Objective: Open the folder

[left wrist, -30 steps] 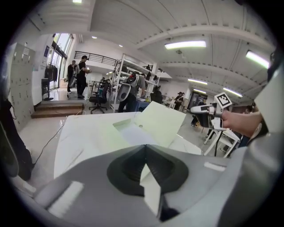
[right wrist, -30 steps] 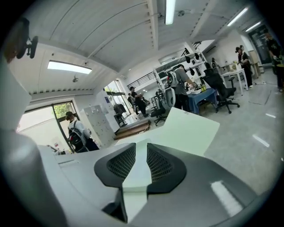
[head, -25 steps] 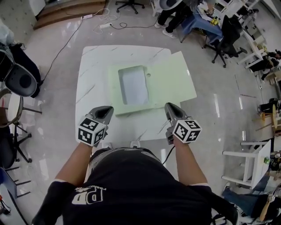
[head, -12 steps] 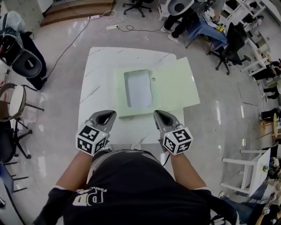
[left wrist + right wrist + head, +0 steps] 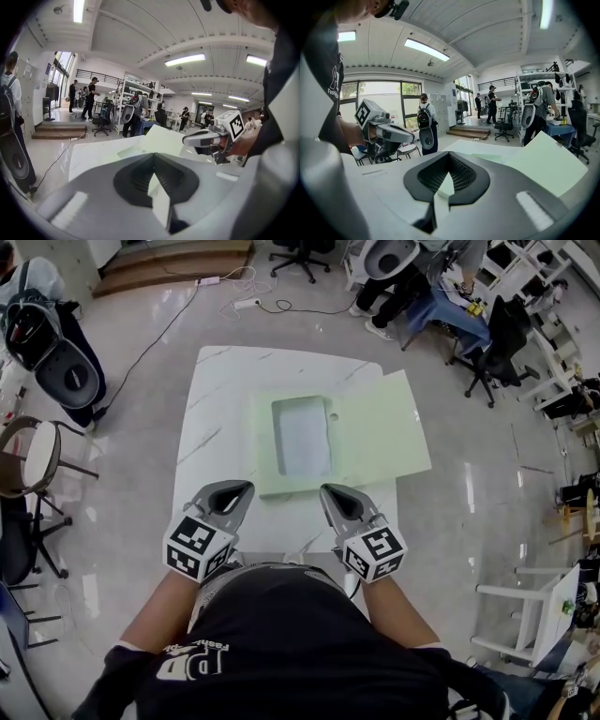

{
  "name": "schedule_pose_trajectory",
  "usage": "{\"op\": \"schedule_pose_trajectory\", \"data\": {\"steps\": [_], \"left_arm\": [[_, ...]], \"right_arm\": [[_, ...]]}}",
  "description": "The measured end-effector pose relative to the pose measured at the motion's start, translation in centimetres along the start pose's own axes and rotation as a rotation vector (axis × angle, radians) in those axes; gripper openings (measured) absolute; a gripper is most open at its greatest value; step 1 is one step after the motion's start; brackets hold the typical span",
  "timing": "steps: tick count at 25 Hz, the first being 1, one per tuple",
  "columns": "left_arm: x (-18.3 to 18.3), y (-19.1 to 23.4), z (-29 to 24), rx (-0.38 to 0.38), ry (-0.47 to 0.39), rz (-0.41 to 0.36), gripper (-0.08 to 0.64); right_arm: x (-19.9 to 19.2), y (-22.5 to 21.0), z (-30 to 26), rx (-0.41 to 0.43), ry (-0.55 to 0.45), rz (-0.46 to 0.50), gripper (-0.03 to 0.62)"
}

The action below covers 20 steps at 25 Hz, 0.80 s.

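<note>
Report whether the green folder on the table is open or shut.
Open. The folder has its cover swung out to the right, past the table edge, baring its inside.

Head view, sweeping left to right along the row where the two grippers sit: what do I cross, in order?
Round-seat chair → left gripper → right gripper → white frame stand. The table and the folder overlap both grippers, so they are left out.

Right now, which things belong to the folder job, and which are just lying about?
Part of the job: the green folder, lying open on the white table; the left hand-held gripper and right hand-held gripper, both shut.
Just lying about: the power strip, round stool, black office chair.
</note>
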<state>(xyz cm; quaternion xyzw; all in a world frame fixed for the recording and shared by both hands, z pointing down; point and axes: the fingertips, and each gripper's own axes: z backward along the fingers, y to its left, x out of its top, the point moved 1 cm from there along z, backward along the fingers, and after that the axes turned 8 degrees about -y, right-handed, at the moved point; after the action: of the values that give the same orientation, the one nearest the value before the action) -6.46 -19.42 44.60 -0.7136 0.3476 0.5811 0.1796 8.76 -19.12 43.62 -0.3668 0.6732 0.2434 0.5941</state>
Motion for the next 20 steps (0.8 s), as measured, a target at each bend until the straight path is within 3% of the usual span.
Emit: {"op": "schedule_pose_trajectory", "data": {"steps": [5, 20], "left_arm": [[0.38, -0.06, 0.15, -0.005, -0.002, -0.01, 0.052], [0.92, -0.13, -0.14, -0.009, -0.013, -0.017, 0.052]], "right_arm": [[-0.3, 0.3, -0.18, 0.009, -0.005, -0.04, 0.0], [-0.56, -0.15, 0.01, 0.007, 0.017, -0.043, 0.0]]}}
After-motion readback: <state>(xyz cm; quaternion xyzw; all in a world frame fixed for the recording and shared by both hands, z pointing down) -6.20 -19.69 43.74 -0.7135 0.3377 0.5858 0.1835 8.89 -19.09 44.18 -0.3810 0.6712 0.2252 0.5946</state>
